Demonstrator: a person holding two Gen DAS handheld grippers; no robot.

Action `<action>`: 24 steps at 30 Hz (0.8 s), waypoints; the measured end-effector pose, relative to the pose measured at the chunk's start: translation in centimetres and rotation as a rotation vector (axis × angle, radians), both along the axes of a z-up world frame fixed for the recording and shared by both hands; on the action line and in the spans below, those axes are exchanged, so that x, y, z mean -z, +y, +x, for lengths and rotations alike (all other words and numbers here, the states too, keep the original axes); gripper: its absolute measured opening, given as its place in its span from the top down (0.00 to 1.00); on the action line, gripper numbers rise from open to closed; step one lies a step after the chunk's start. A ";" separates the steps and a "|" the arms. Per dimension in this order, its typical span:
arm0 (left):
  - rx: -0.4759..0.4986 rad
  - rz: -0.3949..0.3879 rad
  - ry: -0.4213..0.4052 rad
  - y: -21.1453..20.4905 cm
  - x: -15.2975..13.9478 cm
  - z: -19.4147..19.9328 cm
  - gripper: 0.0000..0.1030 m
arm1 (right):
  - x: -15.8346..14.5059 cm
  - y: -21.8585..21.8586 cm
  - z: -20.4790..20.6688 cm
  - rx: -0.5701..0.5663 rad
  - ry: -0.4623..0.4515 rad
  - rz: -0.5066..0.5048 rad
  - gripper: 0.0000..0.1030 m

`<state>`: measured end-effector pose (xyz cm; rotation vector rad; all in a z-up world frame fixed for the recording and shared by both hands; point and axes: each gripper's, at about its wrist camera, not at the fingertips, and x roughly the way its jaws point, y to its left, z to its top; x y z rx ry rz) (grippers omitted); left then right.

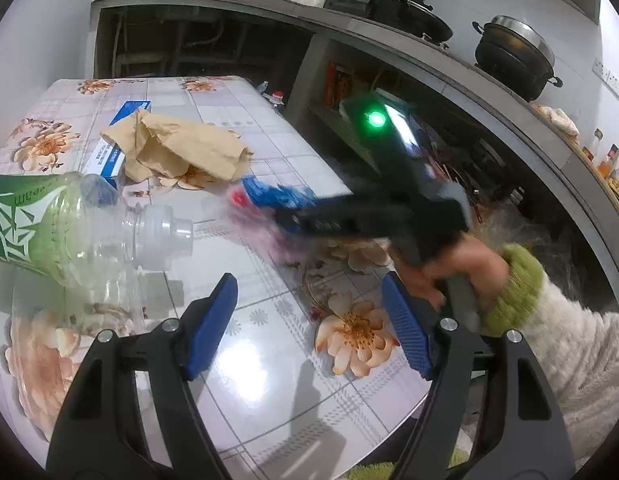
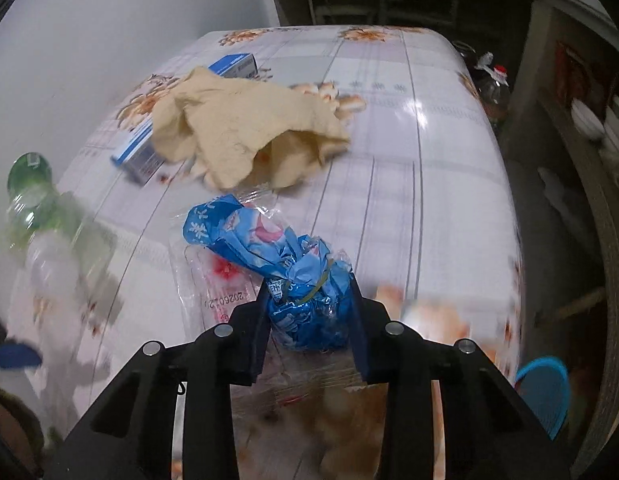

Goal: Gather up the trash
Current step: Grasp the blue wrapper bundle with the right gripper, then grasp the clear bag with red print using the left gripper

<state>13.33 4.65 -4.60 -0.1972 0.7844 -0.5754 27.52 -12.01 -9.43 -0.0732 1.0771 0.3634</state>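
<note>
- The right gripper (image 2: 311,308) is clenched on the knotted end of the crumpled blue plastic wrapper (image 2: 269,256), at the table's (image 2: 429,160) near middle.
- The wrapper's long axis runs far-left from the jaws.
- The left gripper (image 1: 309,320) stands released, empty, beside the green-labelled bottle (image 1: 69,224).

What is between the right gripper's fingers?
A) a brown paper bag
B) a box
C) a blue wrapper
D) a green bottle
C: the right gripper has its jaws on either side of the crumpled blue wrapper, pressing against it.
</note>
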 end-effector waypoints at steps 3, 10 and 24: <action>0.008 0.008 0.011 -0.2 0.4 -0.4 0.32 | 0.0 -0.9 -2.6 0.039 0.035 0.048 0.67; 0.031 0.011 0.085 -0.2 2.2 -1.1 0.32 | 0.2 -4.3 -6.6 0.168 0.195 0.343 0.43; -0.005 0.026 0.124 -1.2 3.3 0.5 0.52 | -0.8 -6.1 -6.9 0.279 0.146 0.321 0.65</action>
